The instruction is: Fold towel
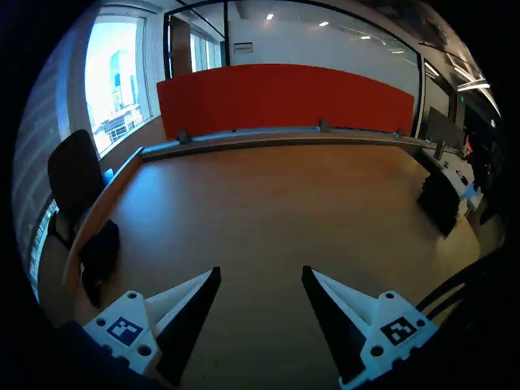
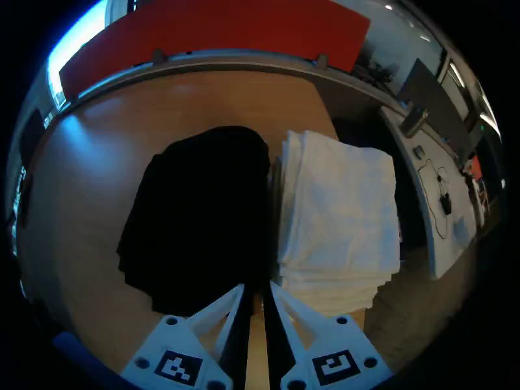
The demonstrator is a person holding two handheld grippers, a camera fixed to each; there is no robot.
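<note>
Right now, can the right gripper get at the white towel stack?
Probably yes. The right gripper points at the seam between the black towel and the white towel stack, with nothing across the stack's near edge. Its jaws are nearly closed, so they'd have to open first.

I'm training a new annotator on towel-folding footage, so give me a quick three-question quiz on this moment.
1. True or false: the left gripper has its fingers spread apart above the wooden table.
2. In the right gripper view, where does the white towel stack lie relative to the black cloth? A) to its left B) to its right C) on top of it
3. Fill in the blank: the partition along the table's far edge is coloured ___.

Key: 1 true; 2 B; 3 red.
</note>
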